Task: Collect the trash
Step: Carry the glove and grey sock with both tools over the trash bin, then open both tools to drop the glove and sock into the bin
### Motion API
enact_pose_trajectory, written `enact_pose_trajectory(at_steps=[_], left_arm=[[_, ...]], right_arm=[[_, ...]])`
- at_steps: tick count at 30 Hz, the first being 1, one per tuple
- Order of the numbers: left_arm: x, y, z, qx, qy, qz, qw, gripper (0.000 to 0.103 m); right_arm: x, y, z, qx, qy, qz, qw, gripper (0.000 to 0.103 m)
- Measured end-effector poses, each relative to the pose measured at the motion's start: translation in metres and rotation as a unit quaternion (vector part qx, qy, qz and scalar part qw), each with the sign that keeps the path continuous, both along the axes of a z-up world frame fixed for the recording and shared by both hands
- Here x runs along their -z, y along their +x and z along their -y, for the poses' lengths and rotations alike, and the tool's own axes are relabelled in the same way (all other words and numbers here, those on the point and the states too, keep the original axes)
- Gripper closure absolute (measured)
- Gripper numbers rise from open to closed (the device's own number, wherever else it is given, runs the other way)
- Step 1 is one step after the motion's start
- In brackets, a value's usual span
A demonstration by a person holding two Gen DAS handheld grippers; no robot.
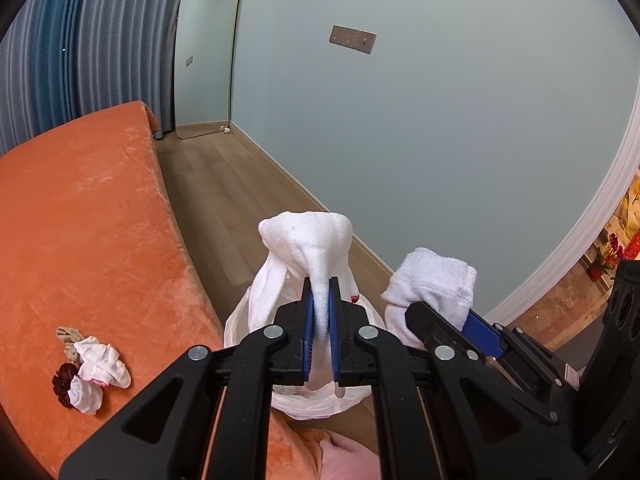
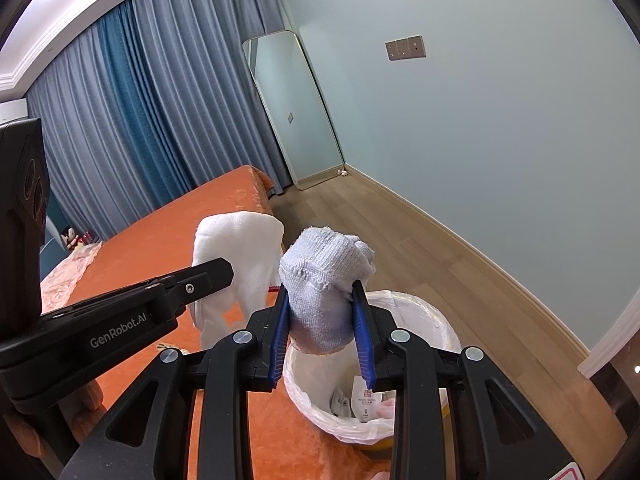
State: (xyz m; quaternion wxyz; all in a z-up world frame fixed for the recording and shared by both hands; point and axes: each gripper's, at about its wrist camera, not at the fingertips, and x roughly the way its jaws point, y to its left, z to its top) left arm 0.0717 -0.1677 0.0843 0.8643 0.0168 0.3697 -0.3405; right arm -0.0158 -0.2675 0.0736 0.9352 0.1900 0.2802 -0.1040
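I have a sock pinched in the left gripper and another in the right gripper, both over the bin; next, I'd release them.

lined bin on floor right of bed, socks on bed

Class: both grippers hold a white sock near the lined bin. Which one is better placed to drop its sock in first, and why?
Probably the right gripper: its sock hangs directly above the bin opening. The left gripper's sock sits nearer the bed-side rim.
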Motion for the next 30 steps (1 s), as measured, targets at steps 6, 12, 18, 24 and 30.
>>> enact_pose_trajectory(at_steps=[6,12,18,24,30], left_arm=[[0.005,0.003,0.007,0.005,0.004,-0.005,1.0000,0.096],[0.009,0.006,0.011,0.006,0.005,-0.011,0.9999,0.096],[0.012,0.008,0.015,0.007,0.005,-0.013,0.9999,0.095],[0.014,0.012,0.017,-0.001,0.005,-0.015,0.9999,0.079],[0.019,0.016,0.016,-0.015,0.007,-0.014,0.9998,0.065]], right_arm=[[0.006,-0.003,0.001,0.004,0.005,-0.006,1.000,0.075],[0.006,0.002,0.001,0.006,0.007,-0.011,1.000,0.075],[0.008,0.004,0.002,0.009,0.009,-0.015,1.000,0.075],[0.011,0.011,0.001,0.014,0.005,-0.024,1.000,0.066],[0.020,0.018,-0.002,0.009,0.004,-0.036,0.999,0.066]])
